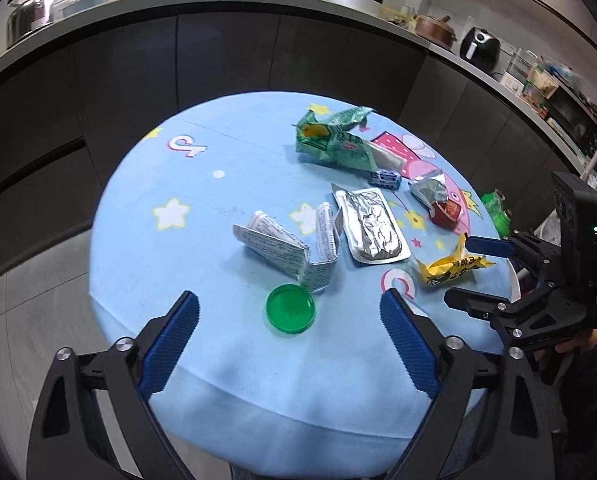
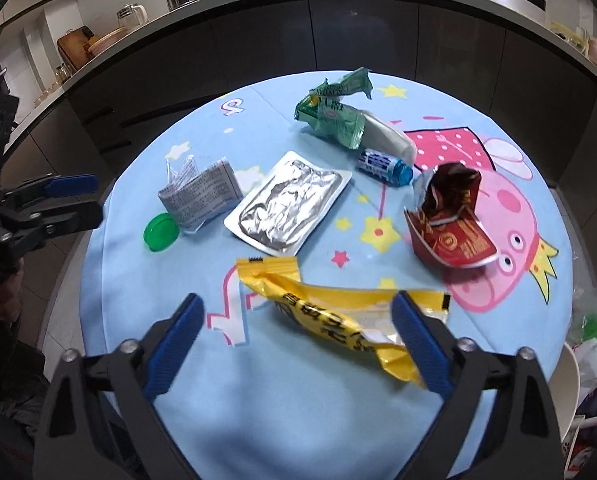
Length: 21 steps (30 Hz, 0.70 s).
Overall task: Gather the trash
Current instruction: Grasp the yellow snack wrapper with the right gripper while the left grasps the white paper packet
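The right gripper (image 2: pixel 296 340) has its fingers spread wide with nothing between them, and the yellow wrapper (image 2: pixel 330 320) lies on the cloth just ahead, its near end beside the right-hand finger. The left gripper (image 1: pixel 290 344) is released too, hovering over the near edge of the table (image 1: pixel 226 384) with the green lid (image 1: pixel 290 309) just beyond its fingertips.

The step in hand looks like picking up the yellow wrapper. It lies slantwise, so the gripper would do well to turn until its fingers straddle the narrow width, come down to the cloth, and close on the puffed middle, not the thin crimped end, which may slip out. The cloth is soft and could bunch if the tips drag.

From largest to smallest, the rest of the trash sits farther off: the silver foil tray (image 2: pixel 288 204) in the middle, the green wrapper (image 2: pixel 332 114) at the far side, the folded leaflet (image 2: pixel 198 196) on the left, the torn red packet (image 2: pixel 448 224) on the right, and the small blue roll (image 2: pixel 386 166) between the green wrapper and the red packet.

The foil tray looks empty, only crumpled foil showing. At the far right edge a white bin (image 2: pixel 570 380) holds clear and green plastic; more I cannot tell.
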### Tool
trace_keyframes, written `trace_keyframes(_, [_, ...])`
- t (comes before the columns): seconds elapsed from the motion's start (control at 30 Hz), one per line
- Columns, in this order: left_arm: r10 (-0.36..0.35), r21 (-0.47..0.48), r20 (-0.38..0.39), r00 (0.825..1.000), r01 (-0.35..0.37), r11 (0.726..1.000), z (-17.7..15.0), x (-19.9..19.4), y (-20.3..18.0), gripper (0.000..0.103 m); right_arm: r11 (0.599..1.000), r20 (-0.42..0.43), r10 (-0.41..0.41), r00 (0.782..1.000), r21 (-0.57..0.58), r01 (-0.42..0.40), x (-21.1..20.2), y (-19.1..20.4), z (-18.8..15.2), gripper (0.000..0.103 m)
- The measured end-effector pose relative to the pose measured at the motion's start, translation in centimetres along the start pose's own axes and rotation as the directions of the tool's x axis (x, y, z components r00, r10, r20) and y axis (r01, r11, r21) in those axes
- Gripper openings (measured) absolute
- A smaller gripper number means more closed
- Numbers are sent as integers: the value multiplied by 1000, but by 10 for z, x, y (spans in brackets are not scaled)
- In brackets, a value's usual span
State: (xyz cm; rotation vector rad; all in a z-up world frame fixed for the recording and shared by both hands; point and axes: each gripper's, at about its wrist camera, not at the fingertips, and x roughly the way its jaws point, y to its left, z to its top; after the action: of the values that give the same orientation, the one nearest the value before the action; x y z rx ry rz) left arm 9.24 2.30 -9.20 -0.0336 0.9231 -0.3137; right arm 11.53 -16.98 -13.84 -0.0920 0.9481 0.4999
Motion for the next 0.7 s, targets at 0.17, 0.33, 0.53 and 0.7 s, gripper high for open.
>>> trace_keyframes(0.17, [-26,-28,-33,999,25,999,11,28,1,68,1000,-8,-11,1000,22,11,-2,3,-8,61])
trace_keyframes(0.33, [-21,-1,-48,999,21,1000,24,49,-8,61,998,-25,-47,999,38,48,2,3,-13,38])
trace_keyframes(0.53, [-33,-19,-78,996,32,999,29,66,-11,56,993,-1,-50,999,111,50,-3,-2,-14,8])
trace_keyframes(0.7, [-41,-41,-98,994,38,998,31,73,-9,38,983,63,-37,997,181,25,-20,-5,-9,8])
